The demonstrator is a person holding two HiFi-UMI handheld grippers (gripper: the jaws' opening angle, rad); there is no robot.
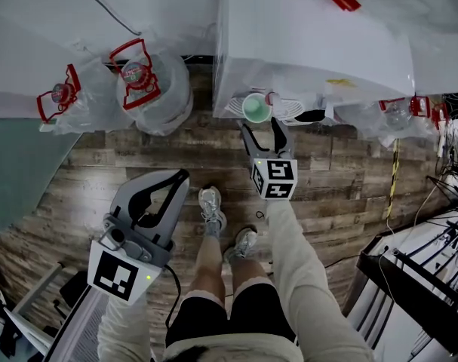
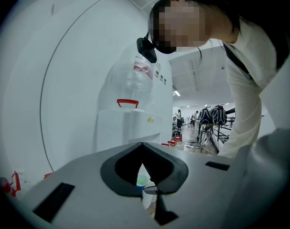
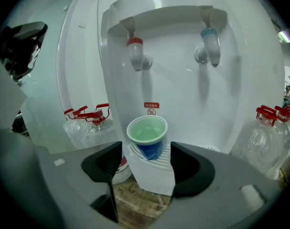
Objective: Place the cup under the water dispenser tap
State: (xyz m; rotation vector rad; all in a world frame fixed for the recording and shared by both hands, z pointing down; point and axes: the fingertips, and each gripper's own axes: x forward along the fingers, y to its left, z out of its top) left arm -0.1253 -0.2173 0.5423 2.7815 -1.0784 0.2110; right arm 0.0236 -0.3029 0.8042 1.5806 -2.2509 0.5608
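Note:
A blue cup with a pale green inside stands upright on the drip tray of the white water dispenser. In the right gripper view the cup sits below the red tap. My right gripper is open just short of the cup, and its jaws stand apart with nothing between the pads. My left gripper hangs lower left over the wood floor, away from the dispenser, its jaws meeting at the tips and holding nothing.
A blue tap is right of the red one. Clear water bottles with red handles stand left of the dispenser, and more bottles on its right. The person's feet are on the floor. Cables and stands crowd the right side.

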